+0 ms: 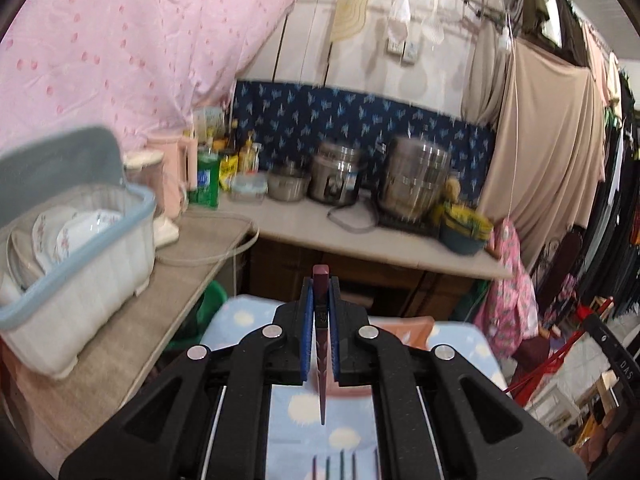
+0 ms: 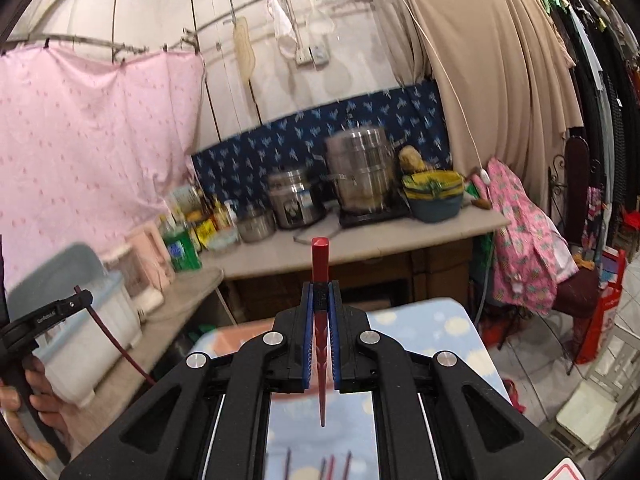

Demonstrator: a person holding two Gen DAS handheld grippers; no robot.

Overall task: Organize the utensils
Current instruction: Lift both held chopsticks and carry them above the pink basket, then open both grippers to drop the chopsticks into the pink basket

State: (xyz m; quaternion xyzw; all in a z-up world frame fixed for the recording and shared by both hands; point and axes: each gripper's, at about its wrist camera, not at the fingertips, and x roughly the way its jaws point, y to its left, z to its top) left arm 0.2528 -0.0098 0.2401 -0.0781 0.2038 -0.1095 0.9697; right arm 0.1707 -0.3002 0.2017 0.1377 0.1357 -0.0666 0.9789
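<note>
Dark maroon tapered chopstick point(image 1: 321, 320) pinched between left gripper point(image 1: 321, 300) fingers; red tapered chopstick point(image 2: 320, 280) clamped likewise in right gripper point(image 2: 320, 300). Thin, slick sticks: likely to pivot or slip out.

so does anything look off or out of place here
Nothing stands out. Each gripper is shut on one chopstick: left gripper holds the dark red chopstick, right gripper the red chopstick, both straight.

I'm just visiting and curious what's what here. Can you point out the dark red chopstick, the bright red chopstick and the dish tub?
dark red chopstick point(image 1: 321, 280), left wrist view, its blunt top end.
bright red chopstick point(image 2: 320, 258), right wrist view, upper shaft above the gripper.
dish tub point(image 1: 92, 276), left wrist view, its pale side wall.
</note>
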